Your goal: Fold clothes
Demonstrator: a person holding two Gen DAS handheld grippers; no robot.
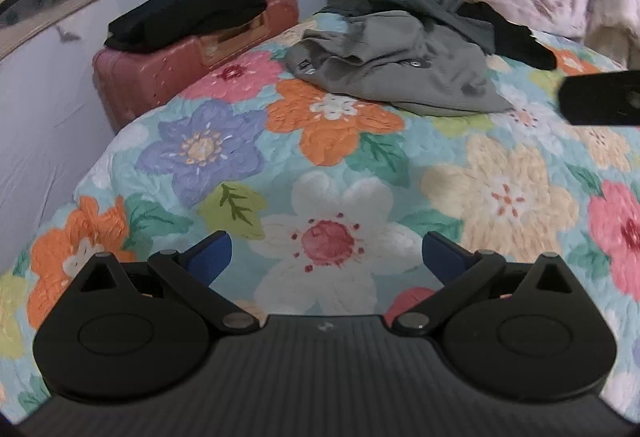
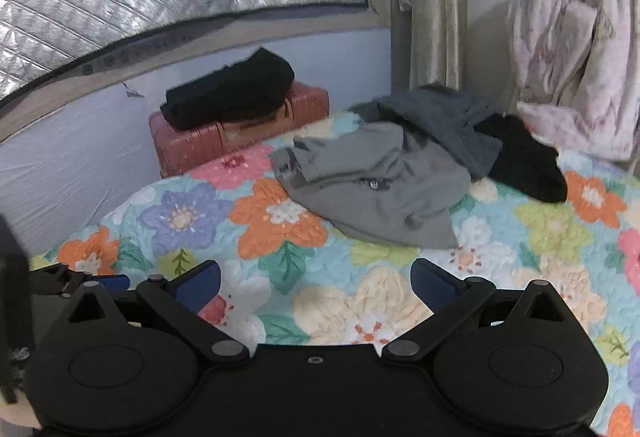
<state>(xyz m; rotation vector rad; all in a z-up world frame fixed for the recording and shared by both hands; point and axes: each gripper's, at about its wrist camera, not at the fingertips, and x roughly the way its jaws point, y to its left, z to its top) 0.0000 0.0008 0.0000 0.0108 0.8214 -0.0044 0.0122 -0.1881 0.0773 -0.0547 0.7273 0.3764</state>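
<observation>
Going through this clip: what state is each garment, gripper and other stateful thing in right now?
Left gripper: open, empty, above the quilt.
Right gripper: open, empty.
Light grey garment: crumpled, unfolded.
Dark grey garment: crumpled, lying on the light grey one.
Black garment on the bed: bunched.
Black clothes: folded, stacked on the pink suitcase.
Pink suitcase: closed.

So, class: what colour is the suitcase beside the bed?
Pink. The suitcase, with folded black clothes on top, shows best in the right wrist view.

Both wrist cameras look forward from low over the near part of the bed (image 1: 328,173), toward its far edge. They share the clothes pile (image 1: 400,61) (image 2: 380,181) and pink suitcase (image 1: 160,73) (image 2: 224,141); the right view sits slightly further back.
</observation>
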